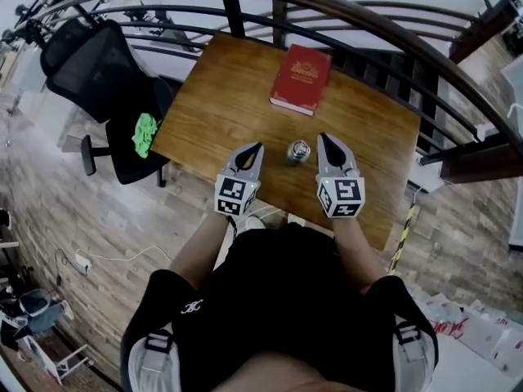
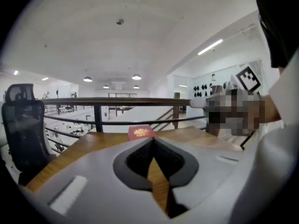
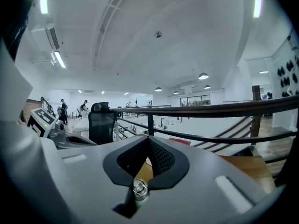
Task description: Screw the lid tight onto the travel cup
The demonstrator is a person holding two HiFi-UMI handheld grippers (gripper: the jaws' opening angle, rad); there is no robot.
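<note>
A wooden bench (image 1: 212,96) fills the middle of the head view, with a dark railing (image 1: 343,11) curving round its far side. The travel cup (image 1: 297,157) stands upright near the bench's lower edge, just below the centre of the frame, and its silvery lid (image 1: 299,147) sits on top. How far the lid is screwed down cannot be told.

The left tongs (image 1: 257,147) are just left of the cup and the right tongs (image 1: 324,138) just right of it, both pointing towards the top of the frame. Neither touches the cup, which stands free between them.

In the left gripper view the left tongs (image 2: 152,140) have their tips together with nothing held; only bare wood shows in the gap behind the tips. In the right gripper view the right tongs (image 3: 148,138) are likewise closed and hold nothing. The cup's shiny top (image 3: 139,189) shows low in the frame through the gap behind the meeting tips, clear of the pads.

A red book (image 1: 301,78) lies flat in the upper middle of the bench, well apart from the cup. A black office chair (image 1: 98,72) stands at the upper left, off the bench, with a green cloth (image 1: 145,134) on its seat. The person (image 1: 286,300), in a black shirt, fills the bottom of the head view.
</note>
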